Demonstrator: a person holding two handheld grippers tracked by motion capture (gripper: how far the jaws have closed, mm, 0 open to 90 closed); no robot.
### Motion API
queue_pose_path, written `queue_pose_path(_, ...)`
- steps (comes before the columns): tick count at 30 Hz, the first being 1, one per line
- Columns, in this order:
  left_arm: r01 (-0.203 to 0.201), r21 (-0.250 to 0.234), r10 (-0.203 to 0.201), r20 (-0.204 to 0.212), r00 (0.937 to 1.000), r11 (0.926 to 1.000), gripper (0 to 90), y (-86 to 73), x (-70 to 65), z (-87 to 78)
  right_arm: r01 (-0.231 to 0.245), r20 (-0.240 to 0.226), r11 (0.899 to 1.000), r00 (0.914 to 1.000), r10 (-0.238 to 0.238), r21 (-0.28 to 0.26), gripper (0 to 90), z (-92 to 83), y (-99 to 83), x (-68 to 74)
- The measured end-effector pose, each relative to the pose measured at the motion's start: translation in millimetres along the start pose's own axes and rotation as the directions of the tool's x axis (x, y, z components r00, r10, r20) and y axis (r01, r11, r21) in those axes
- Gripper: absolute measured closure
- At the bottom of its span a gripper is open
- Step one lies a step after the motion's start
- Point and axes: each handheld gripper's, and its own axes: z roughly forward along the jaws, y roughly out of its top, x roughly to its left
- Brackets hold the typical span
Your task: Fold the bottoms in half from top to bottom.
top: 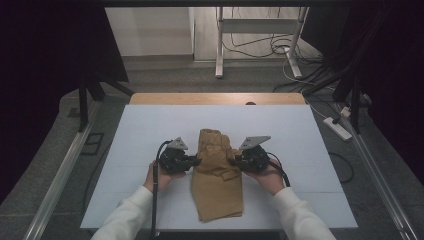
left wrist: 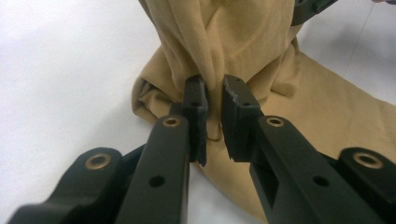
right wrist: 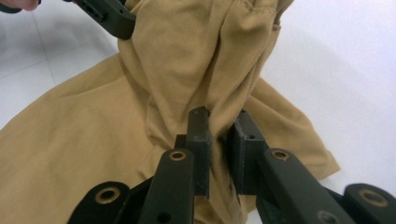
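A mustard-brown garment [top: 218, 185] lies on the white table top [top: 140, 135], its far part gathered up into a raised hump between my two grippers. From the left, my left gripper [top: 195, 161] is shut on a fold of the cloth [left wrist: 261, 42]; the fabric runs down between its pads [left wrist: 196, 100]. My right gripper [top: 234, 161] comes in from the right and is shut on a bunched fold of the same garment [right wrist: 93, 140]. The left gripper view has the right gripper's jaw at its top right, and the right gripper view has the left gripper's jaw at its top left.
The table's wooden far edge [top: 217, 98] lies beyond the white sheet. Metal rails [top: 60, 175] run along both sides. On the floor, a power strip [top: 338, 128] and cables lie at the right, and a desk frame [top: 260, 30] stands behind.
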Motion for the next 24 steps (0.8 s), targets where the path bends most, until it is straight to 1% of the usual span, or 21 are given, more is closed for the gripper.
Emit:
queue_pose_path(4, -0.005, 0.003, 0.005, 0.001, 1.0000, 1.0000, 78.3, -2.1, -2.3, -0.7, 0.011, 0.002, 1.000, 0.9999, -0.011, 0.007, 79.1, -1.9, -3.8, 4.7)
queue_pose_path(11, -0.015, 0.011, 0.015, 0.003, 0.9999, 0.9998, 76.8, -5.2, -6.0, -1.1, 0.014, -0.004, 1.000, 0.9999, -0.014, 0.005, 78.4, -4.5, -7.1, 7.3)
queue_pose_path(22, -0.037, 0.022, 0.037, 0.008, 0.9993, 0.9991, 72.6, -10.2, -10.6, -2.7, 0.043, -0.004, 0.999, 0.9991, -0.043, -0.003, 78.3, -7.8, -12.6, 14.2)
queue_pose_path(24, -0.038, 0.023, 0.038, 0.011, 0.9992, 0.9990, 72.0, -10.5, -11.1, -3.3, 0.049, -0.006, 0.999, 0.9988, -0.049, -0.001, 76.6, -8.3, -13.5, 15.4)
